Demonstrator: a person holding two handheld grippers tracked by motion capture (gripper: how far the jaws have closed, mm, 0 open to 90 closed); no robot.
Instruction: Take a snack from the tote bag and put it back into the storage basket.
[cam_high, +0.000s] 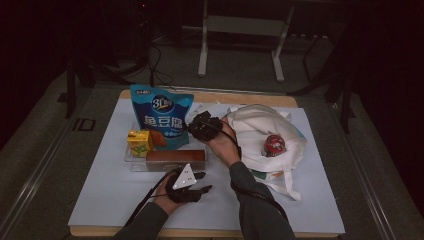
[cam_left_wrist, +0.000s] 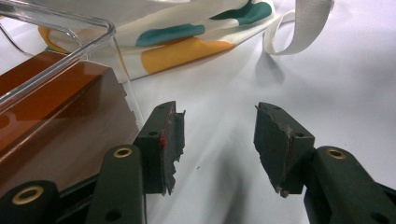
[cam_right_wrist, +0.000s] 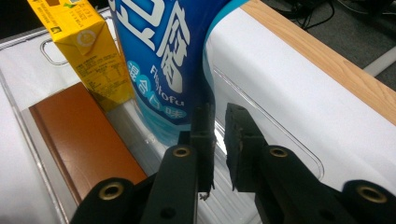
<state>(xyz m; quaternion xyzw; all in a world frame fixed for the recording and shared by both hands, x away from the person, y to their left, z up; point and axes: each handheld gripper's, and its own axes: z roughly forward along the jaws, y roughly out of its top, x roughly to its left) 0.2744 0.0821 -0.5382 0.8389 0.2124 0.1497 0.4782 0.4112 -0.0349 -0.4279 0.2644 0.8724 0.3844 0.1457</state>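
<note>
A tall blue snack bag (cam_high: 160, 117) (cam_right_wrist: 159, 56) stands in a clear tray (cam_high: 129, 157) beside a yellow juice box (cam_high: 139, 142) (cam_right_wrist: 86, 51) and a flat brown box (cam_high: 175, 159) (cam_right_wrist: 79, 140). My right gripper (cam_high: 192, 128) (cam_right_wrist: 218, 126) sits at the bag's lower right edge. Its jaws are pinched almost together on that edge, with only a thin slit between them. My left gripper (cam_high: 202, 182) (cam_left_wrist: 219, 140) rests low on the white cover just in front of the tray. It is open and holds nothing. The brown box (cam_left_wrist: 51, 121) lies to its left behind the tray wall (cam_left_wrist: 60, 18).
A cream tote bag (cam_high: 260, 130) (cam_left_wrist: 187, 37) with coloured patches lies open on the right, with a round red item (cam_high: 274, 144) inside. Its strap (cam_left_wrist: 299, 28) trails on the cover. The wooden table edge (cam_right_wrist: 327, 56) runs behind the tray. White cover spreads in front.
</note>
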